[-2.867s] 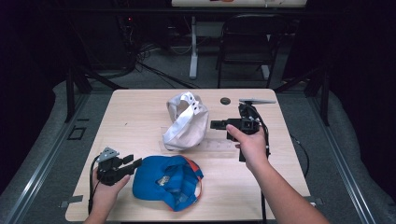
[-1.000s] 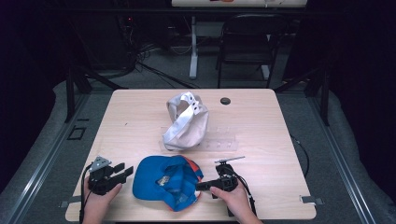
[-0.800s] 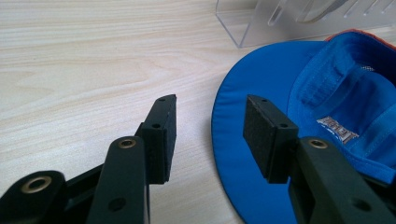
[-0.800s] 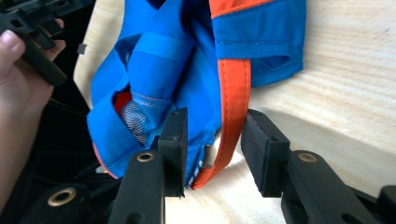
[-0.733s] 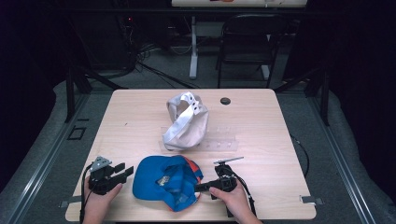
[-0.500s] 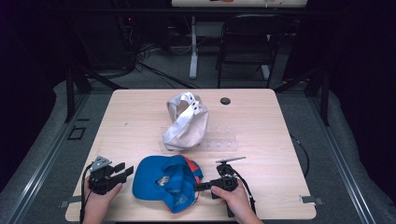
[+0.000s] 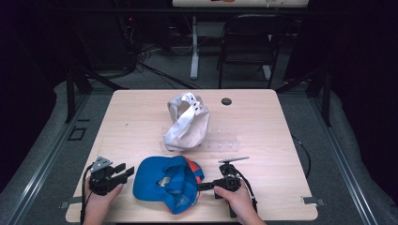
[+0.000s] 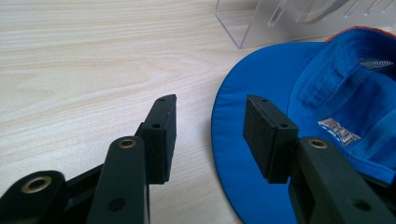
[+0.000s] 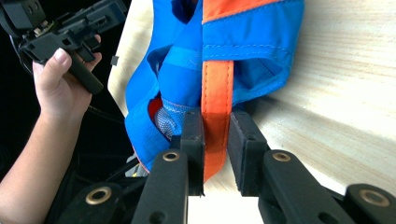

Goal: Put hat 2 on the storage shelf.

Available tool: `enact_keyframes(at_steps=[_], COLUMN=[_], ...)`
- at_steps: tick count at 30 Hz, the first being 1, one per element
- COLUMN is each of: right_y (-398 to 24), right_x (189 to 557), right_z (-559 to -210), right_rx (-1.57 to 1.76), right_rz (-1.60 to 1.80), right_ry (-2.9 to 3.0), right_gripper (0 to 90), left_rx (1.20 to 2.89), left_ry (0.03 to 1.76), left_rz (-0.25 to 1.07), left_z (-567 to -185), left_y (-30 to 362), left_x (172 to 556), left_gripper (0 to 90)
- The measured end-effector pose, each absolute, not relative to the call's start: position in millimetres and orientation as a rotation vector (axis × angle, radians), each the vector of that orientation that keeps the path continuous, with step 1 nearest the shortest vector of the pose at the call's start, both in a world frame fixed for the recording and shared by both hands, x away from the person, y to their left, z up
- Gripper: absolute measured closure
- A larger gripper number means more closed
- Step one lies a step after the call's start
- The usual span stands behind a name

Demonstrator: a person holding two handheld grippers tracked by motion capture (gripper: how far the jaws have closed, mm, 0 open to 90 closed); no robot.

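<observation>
A blue cap (image 7: 162,183) lies upside down near the table's front edge, its orange strap (image 9: 217,93) at the right. My right gripper (image 7: 199,186) points left at the cap's back. Its jaws have just been closing, and in the right gripper view (image 9: 215,119) both pads press on the orange strap between them. My left gripper (image 7: 127,171) rests left of the cap. In the left gripper view (image 8: 210,105) its jaws stand open with the edge of the blue brim (image 8: 243,140) between them, untouched.
A whitish cap (image 7: 187,124) sits on a clear acrylic stand (image 7: 220,140) mid-table, just behind the blue cap. A small black disc (image 7: 226,101) lies at the back. The wooden table (image 7: 131,117) has bare room at left and right. A chair (image 7: 248,42) stands beyond.
The right hand came from beside the whitish cap down to the front edge at the blue cap's back. Over the last second both hands stayed put.
</observation>
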State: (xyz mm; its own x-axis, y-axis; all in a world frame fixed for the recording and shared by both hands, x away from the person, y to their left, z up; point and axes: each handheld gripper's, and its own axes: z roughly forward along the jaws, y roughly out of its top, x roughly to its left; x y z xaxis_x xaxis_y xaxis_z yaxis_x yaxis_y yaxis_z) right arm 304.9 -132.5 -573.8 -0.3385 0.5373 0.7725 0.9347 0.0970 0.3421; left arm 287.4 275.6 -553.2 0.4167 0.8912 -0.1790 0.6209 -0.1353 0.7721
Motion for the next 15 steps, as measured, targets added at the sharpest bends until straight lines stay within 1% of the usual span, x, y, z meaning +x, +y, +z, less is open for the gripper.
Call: enact_keyframes(at_steps=[9,15], right_y=[-142.4,-146.6], right_x=[306.2,311.3], right_z=[-566.2,-554.7], right_rx=[-1.501,-1.52], right_rz=[-1.19,-1.177], right_ry=[-1.881,-1.854], right_gripper=[77.5,77.7], left_rx=[1.859,1.859], left_ry=[1.294,1.285], left_rz=[0.409,0.417], left_z=[-552.1,-552.6], left_y=[275.1,272.8], left_x=[287.1,287.7], left_gripper=[55.0,55.0])
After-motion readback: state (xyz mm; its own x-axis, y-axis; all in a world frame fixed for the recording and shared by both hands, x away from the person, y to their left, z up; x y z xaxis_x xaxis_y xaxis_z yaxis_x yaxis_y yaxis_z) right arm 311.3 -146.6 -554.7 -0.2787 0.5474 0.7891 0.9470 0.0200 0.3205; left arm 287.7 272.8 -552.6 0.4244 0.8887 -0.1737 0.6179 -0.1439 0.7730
